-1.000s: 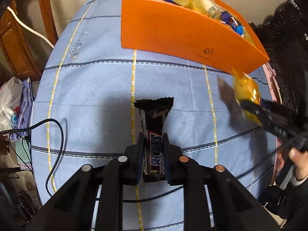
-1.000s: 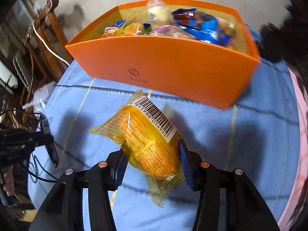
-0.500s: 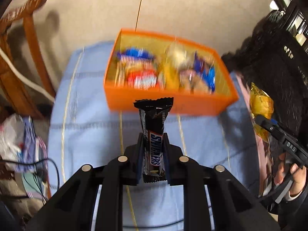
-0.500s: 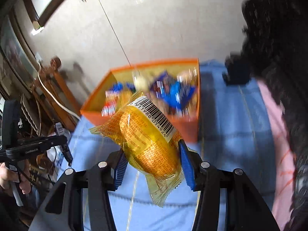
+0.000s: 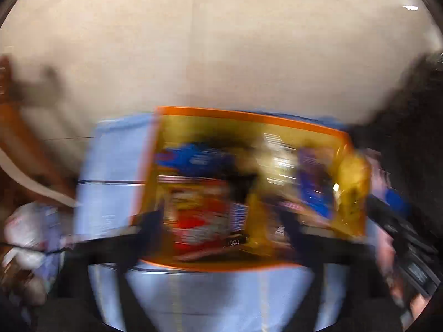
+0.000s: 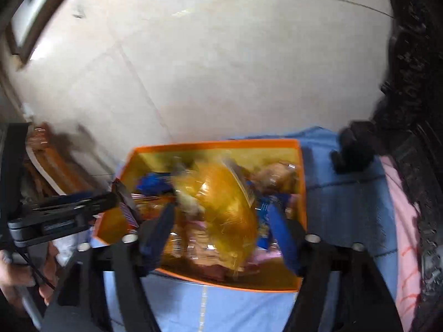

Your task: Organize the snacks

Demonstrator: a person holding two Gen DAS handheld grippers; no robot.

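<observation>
1. The left hand-held gripper [image 5: 221,217] has just been opening, and its jaws now stand wide apart above the left half of the box [image 5: 249,116]. That view is badly smeared.
2. The bar [image 6: 126,202] shows in the right view at the left gripper's tip, over the box's left rim. Whether the pads touch it I cannot tell; it looks let go.
3. The box sits on the blue cloth [image 6: 346,193], already crowded with wrapped snacks.
4. The yellow packet [image 6: 224,207] hangs between the right hand-held gripper's [image 6: 218,228] blue pads, clear of both, over the middle of the box.
5. Those jaws have also just been opening and stand apart.
6. To finish the drop well, hold both grippers steady over the box until each snack settles inside. Watch the bar, which could tip out over the left rim. Then lift straight up, clear of the walls.
</observation>
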